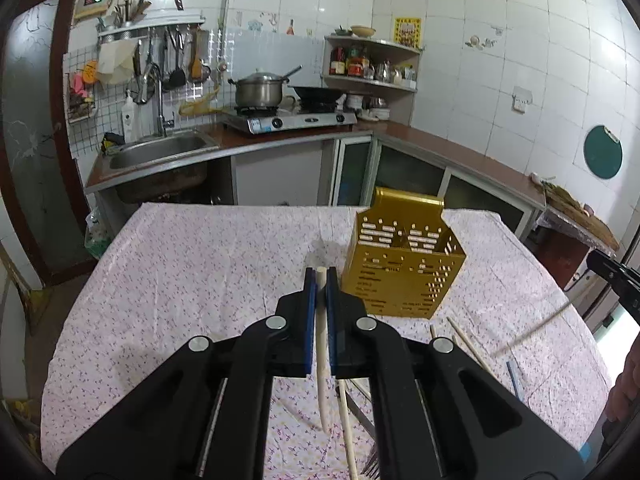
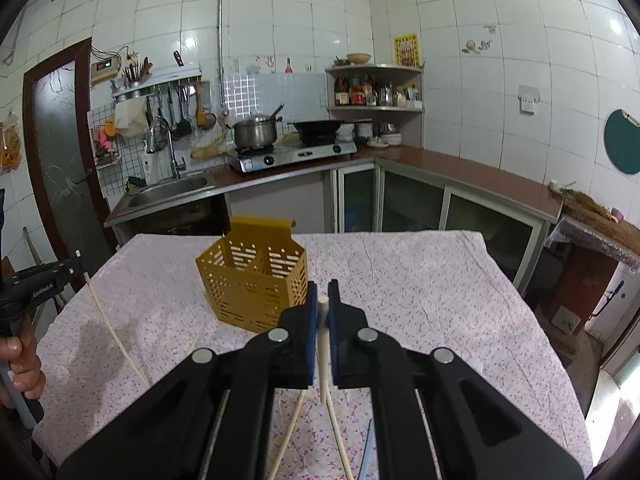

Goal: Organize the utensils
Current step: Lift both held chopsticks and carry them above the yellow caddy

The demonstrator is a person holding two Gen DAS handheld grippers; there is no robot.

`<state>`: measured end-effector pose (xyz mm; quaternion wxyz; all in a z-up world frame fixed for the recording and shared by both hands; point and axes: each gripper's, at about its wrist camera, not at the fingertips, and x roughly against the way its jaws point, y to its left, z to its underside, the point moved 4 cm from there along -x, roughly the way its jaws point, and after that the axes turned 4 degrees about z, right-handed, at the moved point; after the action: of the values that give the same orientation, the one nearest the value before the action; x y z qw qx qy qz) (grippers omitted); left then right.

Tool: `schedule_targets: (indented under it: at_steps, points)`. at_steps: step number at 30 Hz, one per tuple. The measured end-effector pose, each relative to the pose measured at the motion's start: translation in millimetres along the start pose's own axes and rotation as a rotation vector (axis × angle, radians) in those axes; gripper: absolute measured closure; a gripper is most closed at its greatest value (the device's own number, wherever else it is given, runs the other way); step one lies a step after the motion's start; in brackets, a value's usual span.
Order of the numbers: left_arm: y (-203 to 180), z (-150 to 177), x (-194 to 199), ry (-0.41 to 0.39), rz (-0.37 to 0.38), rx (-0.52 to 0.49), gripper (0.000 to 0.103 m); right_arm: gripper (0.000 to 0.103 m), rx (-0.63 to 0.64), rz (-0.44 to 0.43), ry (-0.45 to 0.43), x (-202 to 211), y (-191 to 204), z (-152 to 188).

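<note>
Left wrist view: the left gripper [image 1: 320, 276] is raised above a table [image 1: 192, 272] covered in a pink floral cloth, its blue-padded fingers [image 1: 309, 300] pressed together on a pale chopstick [image 1: 322, 344] that runs between them and points down toward the near edge. Just to the right and slightly farther stands the gold utensil holder [image 1: 404, 272], a perforated metal box, upright on the cloth with its divided top open. Near the right of the gripper, several more loose chopsticks [image 1: 466, 340] lie on the cloth, and a blue-handled utensil [image 1: 514, 378] lies farther right. At the near edge, fork tines [image 1: 372, 468] peek out below the gripper. At the far right edge the other gripper shows, with a blurred chopstick slanting from it.

In the right wrist view, the right gripper [image 2: 322, 286] likewise has its fingers [image 2: 311, 312] clamped on a white chopstick [image 2: 323, 344], held above the table's near side. The gold holder [image 2: 252, 284] sits just left and beyond the fingertips, its two compartments visible. The left gripper [image 2: 40, 280] shows at the left edge, gripped by a hand [image 2: 22, 364], its chopstick [image 2: 112, 332] hanging in a curve.

Beyond the table run a sink [image 1: 160, 152], a stove with a pot [image 1: 258, 90] and a wok [image 1: 318, 92].
</note>
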<state>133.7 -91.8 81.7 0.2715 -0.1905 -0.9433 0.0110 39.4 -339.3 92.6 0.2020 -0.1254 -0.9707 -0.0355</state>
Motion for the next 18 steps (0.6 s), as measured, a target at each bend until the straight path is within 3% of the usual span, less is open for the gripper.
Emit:
schedule_targets:
  at_steps: [18]
  points:
    - [-10.9, -44.3, 19.5, -0.110, 0.027, -0.017, 0.100, 0.098, 0.018, -0.020, -0.095, 21.8, 1.7, -50.0]
